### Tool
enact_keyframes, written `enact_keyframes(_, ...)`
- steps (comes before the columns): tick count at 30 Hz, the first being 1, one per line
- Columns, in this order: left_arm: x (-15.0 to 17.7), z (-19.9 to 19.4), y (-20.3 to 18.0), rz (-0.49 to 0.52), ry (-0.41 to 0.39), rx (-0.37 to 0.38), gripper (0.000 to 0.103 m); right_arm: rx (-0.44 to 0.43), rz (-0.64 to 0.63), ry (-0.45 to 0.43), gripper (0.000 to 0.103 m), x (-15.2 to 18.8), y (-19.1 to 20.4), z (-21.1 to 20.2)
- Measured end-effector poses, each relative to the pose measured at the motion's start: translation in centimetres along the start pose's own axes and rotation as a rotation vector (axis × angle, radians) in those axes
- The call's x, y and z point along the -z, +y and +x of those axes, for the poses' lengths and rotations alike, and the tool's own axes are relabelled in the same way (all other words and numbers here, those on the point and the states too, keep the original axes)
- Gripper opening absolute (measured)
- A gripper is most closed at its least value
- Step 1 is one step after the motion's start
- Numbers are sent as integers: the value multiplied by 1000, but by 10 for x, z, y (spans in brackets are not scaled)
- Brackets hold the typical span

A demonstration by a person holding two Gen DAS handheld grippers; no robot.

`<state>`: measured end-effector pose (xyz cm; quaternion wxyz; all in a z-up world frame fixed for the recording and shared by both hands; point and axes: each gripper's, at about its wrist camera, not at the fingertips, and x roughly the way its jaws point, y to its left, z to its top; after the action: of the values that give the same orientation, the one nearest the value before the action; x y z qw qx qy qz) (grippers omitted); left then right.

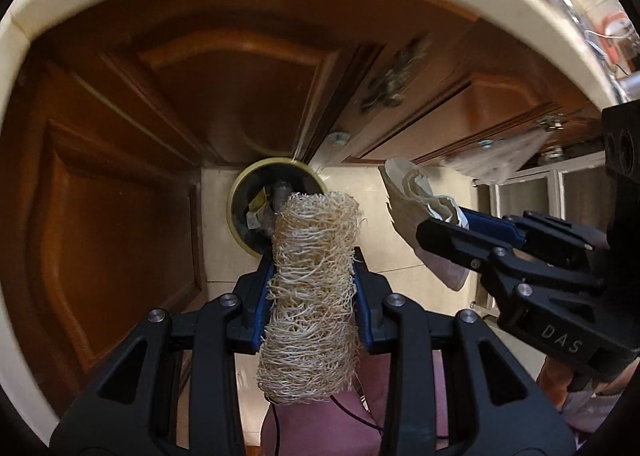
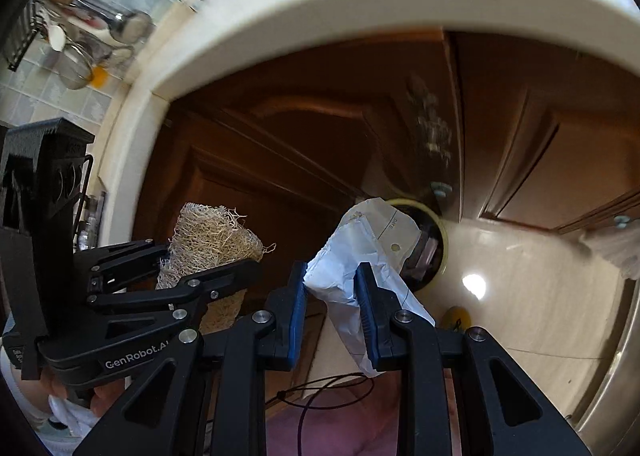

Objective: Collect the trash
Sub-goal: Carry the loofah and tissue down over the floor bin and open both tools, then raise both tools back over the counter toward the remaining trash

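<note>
Hanging above the floor bin: left gripper pinching a loofah scrubber, right gripper pinching a crumpled paper packet. Both pieces gathered; dropping them in remains.

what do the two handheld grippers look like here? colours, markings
Both are black plastic linkage frames with silver pivot bolts and blue finger pads. The right gripper carries white "DAS" lettering; the left gripper reads "GenRobot.AI". A thin dark cable hangs below.
</note>
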<state>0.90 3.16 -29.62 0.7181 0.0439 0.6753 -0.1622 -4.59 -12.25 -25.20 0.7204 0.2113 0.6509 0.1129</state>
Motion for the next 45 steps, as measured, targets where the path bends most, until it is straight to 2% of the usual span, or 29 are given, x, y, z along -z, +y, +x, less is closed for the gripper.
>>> enact_keyframes(7,12,74,16,-91,23,5,31,-8,68,49,24,11,-41,81)
enact_keyframes(13,4,130,35,-141,4,9,31,-16,150,90,24,15,-76,156)
enact_keyframes(19,-3,172,64,-178,-13,0,33,-17,173,95,25,11,-90,209)
enact_keyframes(23,-4,191,74,-166,-1,-39,39,-10,182,79,29,4,-97,235)
enact_keyframes(25,-3,198,80,-170,17,-30,48,-5,191,76,36,1,-99,243)
enact_keyframes(30,-1,208,92,-219,47,-17,66,-2,188,75,40,-4,-106,252)
enact_keyframes(38,-1,195,93,-251,45,-33,66,20,163,96,41,2,-105,232)
enact_keyframes(45,1,140,86,-260,10,-36,66,46,103,95,41,10,-88,188)
